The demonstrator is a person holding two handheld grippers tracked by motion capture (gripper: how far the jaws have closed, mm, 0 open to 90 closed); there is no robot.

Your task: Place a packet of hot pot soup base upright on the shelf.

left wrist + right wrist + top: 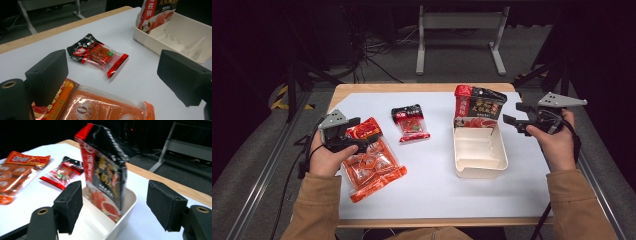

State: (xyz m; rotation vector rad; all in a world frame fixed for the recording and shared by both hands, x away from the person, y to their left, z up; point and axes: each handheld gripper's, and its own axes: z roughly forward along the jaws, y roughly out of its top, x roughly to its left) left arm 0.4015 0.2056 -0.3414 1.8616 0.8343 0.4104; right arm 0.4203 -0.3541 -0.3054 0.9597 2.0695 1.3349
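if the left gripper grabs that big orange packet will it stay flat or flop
The big orange packet looks like thin glossy film, so it will probably sag and may slip between the pads. The lumps inside suggest loose contents, likely to shift. It lies flat, so rolling seems unlikely.

Small red-black packet (410,123) laid flat mid-table, apart from other items. White-topped table (432,185) edged in wood. Metal stand (459,35) and cables (377,50) seen on floor beyond.

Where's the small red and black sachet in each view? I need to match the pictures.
High view: the small sachet lies mid-table, left of the cream tray.
Left gripper view: centre, between the jaws, tray upper right.
Right gripper view: left of centre, tray to its right.
Shared landmark: the cream tray.
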